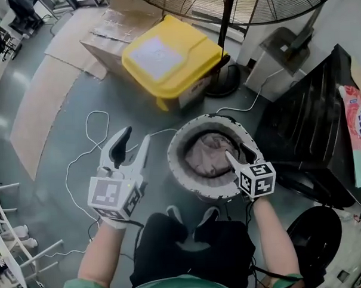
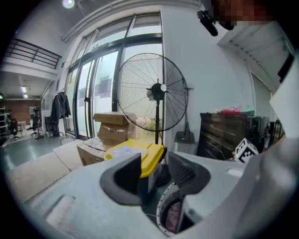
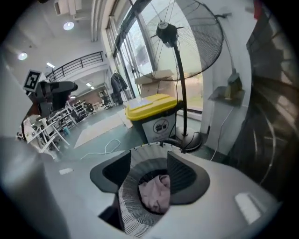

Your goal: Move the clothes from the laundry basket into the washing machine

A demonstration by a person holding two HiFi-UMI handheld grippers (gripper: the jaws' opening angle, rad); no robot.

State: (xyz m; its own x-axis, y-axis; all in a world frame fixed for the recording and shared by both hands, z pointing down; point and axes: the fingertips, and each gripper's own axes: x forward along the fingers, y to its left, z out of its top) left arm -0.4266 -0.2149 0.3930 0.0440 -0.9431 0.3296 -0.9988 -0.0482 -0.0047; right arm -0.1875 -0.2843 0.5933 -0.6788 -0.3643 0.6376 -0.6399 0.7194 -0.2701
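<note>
While both stand spread and empty, right hand-held gripper (image 1: 238, 155) over clothes (image 1: 206, 155) in laundry basket (image 1: 180, 175), left hand-held gripper (image 1: 135, 141) beside it.

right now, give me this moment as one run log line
left claw: open, empty, left of basket | right claw: open, empty, pointing at clothes in basket

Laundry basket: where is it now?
The laundry basket sits on the floor mid-frame in the head view, below the yellow-lidded bin; the right gripper is over its right rim, the left gripper to its left.
</note>
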